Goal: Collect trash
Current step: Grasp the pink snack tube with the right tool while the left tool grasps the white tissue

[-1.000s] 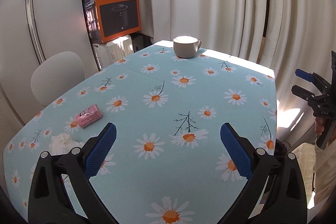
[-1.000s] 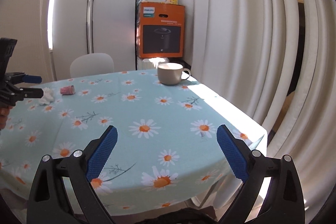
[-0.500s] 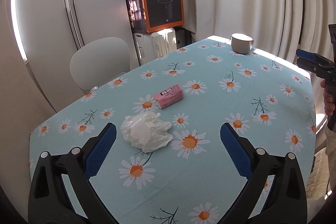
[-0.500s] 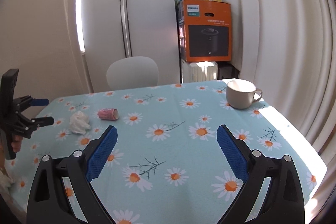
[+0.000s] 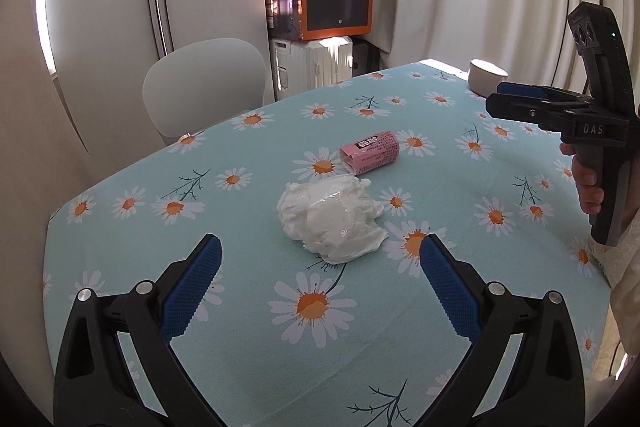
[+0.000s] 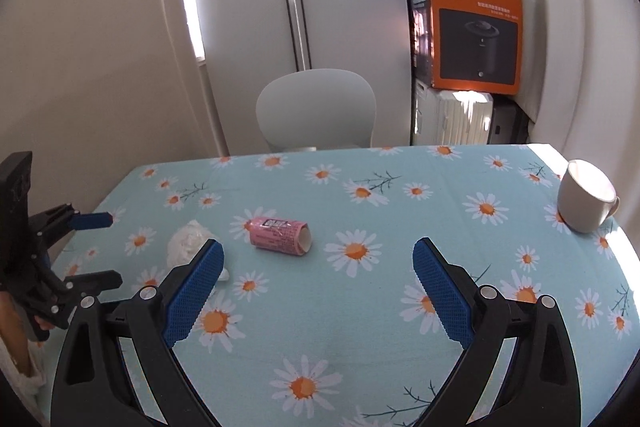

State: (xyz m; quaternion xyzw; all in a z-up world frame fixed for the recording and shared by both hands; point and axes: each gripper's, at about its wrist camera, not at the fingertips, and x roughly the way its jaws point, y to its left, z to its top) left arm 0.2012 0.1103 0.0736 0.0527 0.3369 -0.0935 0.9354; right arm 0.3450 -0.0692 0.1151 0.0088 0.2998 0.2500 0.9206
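A crumpled white tissue [image 5: 332, 217] lies on the daisy tablecloth [image 5: 256, 327], just ahead of my open, empty left gripper [image 5: 318, 281]. A pink wrapper roll [image 5: 370, 151] lies on its side just beyond the tissue. In the right wrist view the roll [image 6: 279, 233] lies ahead of my open, empty right gripper [image 6: 318, 277], and the tissue [image 6: 188, 245] is partly hidden behind its left finger. The left gripper [image 6: 94, 247] shows at that view's left edge. The right gripper [image 5: 504, 97] shows at the right of the left wrist view, above the table.
A white mug [image 6: 586, 197] stands at the table's far right corner. A white chair [image 6: 316, 115] stands behind the table. An orange Philips box [image 6: 472, 31] sits on a white radiator against the wall. Curtains hang at the right.
Both grippers have swung left and moved closer to the tissue and the pink roll, which now lie near the middle of both views. Both stay open.
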